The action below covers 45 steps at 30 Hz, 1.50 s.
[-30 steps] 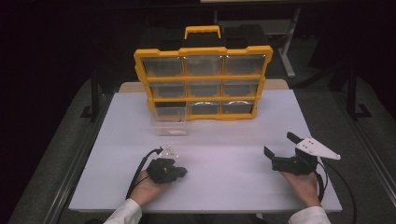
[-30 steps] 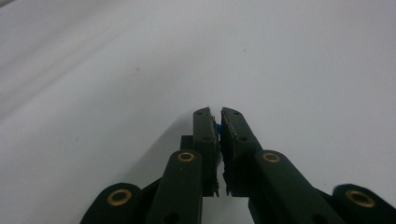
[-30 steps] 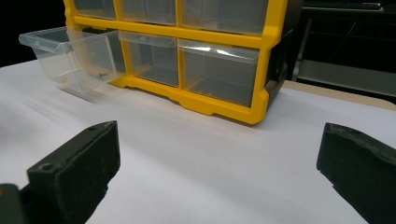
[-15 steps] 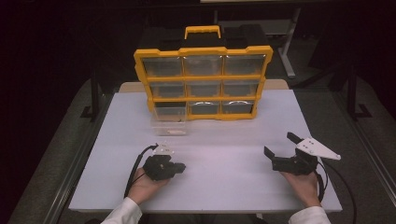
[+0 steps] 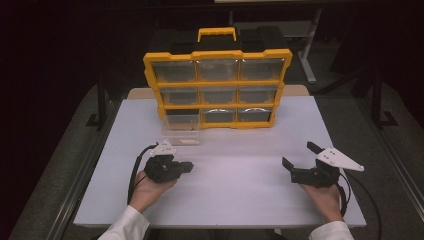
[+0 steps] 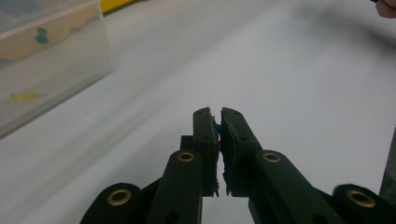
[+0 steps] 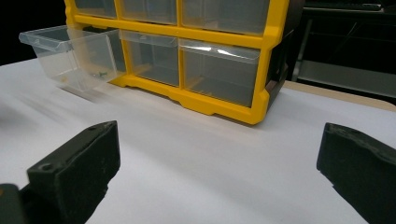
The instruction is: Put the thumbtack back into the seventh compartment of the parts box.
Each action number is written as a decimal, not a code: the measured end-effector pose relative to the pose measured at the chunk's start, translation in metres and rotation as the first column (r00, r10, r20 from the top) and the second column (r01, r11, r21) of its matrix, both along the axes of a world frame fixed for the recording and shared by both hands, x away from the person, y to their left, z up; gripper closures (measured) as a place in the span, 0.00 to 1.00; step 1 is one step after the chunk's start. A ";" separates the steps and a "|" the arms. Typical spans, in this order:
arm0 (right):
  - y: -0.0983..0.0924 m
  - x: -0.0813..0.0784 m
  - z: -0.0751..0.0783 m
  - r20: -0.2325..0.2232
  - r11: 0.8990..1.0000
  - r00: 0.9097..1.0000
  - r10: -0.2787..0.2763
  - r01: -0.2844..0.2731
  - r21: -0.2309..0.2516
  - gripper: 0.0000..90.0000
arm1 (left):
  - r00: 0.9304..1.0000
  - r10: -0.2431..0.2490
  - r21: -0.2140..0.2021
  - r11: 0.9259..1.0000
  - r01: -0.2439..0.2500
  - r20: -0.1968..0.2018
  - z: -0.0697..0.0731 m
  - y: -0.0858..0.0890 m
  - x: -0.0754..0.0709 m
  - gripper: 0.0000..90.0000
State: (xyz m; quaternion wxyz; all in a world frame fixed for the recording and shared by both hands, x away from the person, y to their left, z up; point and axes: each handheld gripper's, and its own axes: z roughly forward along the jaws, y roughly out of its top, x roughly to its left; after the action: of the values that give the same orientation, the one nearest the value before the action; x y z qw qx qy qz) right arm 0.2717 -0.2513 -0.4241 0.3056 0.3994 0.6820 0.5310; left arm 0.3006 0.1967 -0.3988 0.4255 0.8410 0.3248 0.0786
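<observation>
**Left claw pinched on a small blue piece, right claw wide apart**

While the left claw (image 6: 219,122) hangs just above the bare desk (image 5: 240,150) near its front-left part, its two jaws stand almost together, with only a sliver of gap. In that gap, near the tips, sits a tiny blue piece (image 6: 218,126), clamped between the pads; what it is cannot be told at this size. In the high view the same claw (image 5: 186,166) points toward the desk's middle, held in the person's left hand (image 5: 149,189), a cable looping off toward the left edge.

The right claw (image 7: 219,182) is spread wide, one jaw at each side of its own view, with nothing between them but white desk. Seen from above, it (image 5: 300,159) sits near the front-right corner in the right hand (image 5: 325,200), touching no object.

Counted: two claws, two hands, one desk. One yellow organiser (image 5: 217,87) stands upright at the back edge, with nine compartments in three rows of three and one handle on top. Eight clear drawers sit in their slots. The ninth, a clear drawer (image 5: 181,131), is out of the bottom-left slot and rests on the desk just in front of it, between the organiser and the left claw. Inside this drawer (image 6: 46,65) a few small bits show, one green and one yellow among them; their full number cannot be told.
</observation>
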 end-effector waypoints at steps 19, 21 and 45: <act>0.000 0.000 0.000 -0.004 1.000 1.000 0.002 -0.002 -0.002 0.00 | 0.997 0.047 -0.008 0.999 -0.046 0.067 0.027 0.016 0.025 0.95; 0.000 0.001 -0.001 -0.004 1.000 1.000 0.000 0.000 -0.002 0.00 | 0.996 0.055 -0.009 0.998 -0.055 0.071 0.031 0.016 0.029 0.95; 0.000 0.001 -0.001 -0.008 1.000 1.000 0.000 0.000 -0.003 0.00 | 0.988 0.074 0.040 0.996 -0.080 0.134 0.081 0.016 0.071 0.95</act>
State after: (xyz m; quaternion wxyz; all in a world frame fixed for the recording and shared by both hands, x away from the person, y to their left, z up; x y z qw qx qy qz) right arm 0.2724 -0.2517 -0.4254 0.3036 0.4011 0.6840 0.5283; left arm 0.3718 0.2122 -0.3174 0.4239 0.8300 0.3262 0.1580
